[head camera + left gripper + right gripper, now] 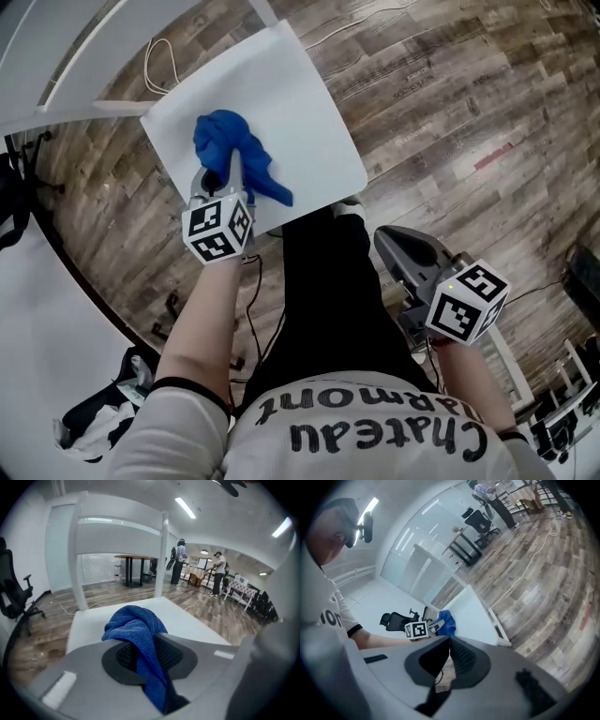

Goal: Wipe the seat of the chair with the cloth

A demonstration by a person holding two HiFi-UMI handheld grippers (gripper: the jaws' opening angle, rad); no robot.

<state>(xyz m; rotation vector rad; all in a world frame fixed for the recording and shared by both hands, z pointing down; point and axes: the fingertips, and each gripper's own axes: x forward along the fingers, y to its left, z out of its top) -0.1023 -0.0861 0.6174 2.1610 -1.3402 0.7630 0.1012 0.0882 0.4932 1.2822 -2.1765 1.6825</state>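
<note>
Wood-plank floor point(450, 112), white square chair seat point(314, 117) | left tool point(220, 180) clamps crumpled blue microfibre cloth point(230, 145) at seat's near edge | right tool point(398, 246) jaws together, empty | wiping step; next: sweep cloth across seat

Head view overhead; all three views share seat point(300, 103).

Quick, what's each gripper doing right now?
Left gripper: shut on the cloth, over the chair seat.
Right gripper: shut, jaws together with nothing between them, off to the side of the chair.
</note>
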